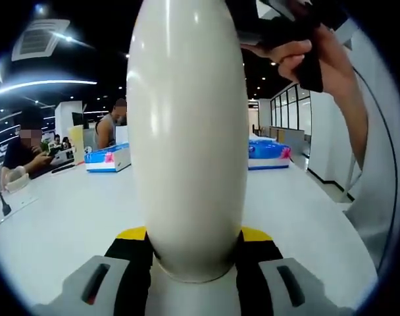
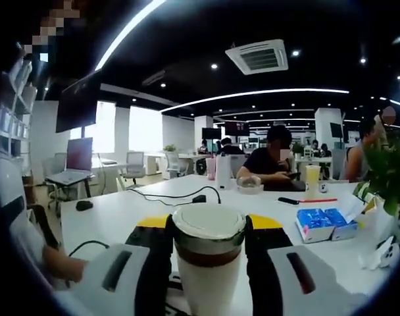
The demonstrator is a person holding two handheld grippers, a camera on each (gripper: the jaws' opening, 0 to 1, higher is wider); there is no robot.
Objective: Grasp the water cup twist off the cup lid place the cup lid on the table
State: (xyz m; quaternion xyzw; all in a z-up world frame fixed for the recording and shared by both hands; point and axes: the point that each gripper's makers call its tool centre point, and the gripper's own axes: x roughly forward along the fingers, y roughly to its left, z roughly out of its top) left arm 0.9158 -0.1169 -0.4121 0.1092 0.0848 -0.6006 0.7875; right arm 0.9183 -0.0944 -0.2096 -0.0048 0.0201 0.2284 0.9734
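Cup body first — your left gripper (image 1: 193, 263) is clamped on the smooth, cream-white water cup (image 1: 187, 138), whose rounded body rises between the black, yellow-tipped jaws above the white bench (image 1: 68, 224). Your right gripper (image 2: 208, 263) is closed on the cup's upper end, where the round white cup lid (image 2: 208, 224) sits over a brown band — lid not yet off. In the left gripper view, your hand (image 1: 318, 59) grips the other tool at upper right.
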